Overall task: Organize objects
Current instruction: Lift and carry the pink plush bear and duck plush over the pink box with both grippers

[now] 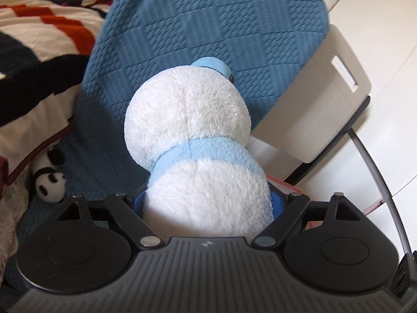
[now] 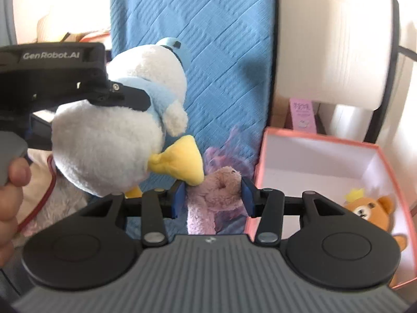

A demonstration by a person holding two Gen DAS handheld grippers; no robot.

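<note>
Clamped in the left hand-held gripper [image 1: 208, 203], a white duck plush [image 1: 192, 140] hung above the blue blanket [image 1: 213, 26]. Soft and light, it seemed best gripped around its body. The right hand-held gripper [image 2: 213, 195] pinched a pink plush [image 2: 216, 190] beside the pink box [image 2: 323, 140].

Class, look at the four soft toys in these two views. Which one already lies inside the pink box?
The brown bear with the yellow crown. It alone lies in the pink box; the white duck and pink plush are held in grippers, and the panda lies on the bed.
</note>
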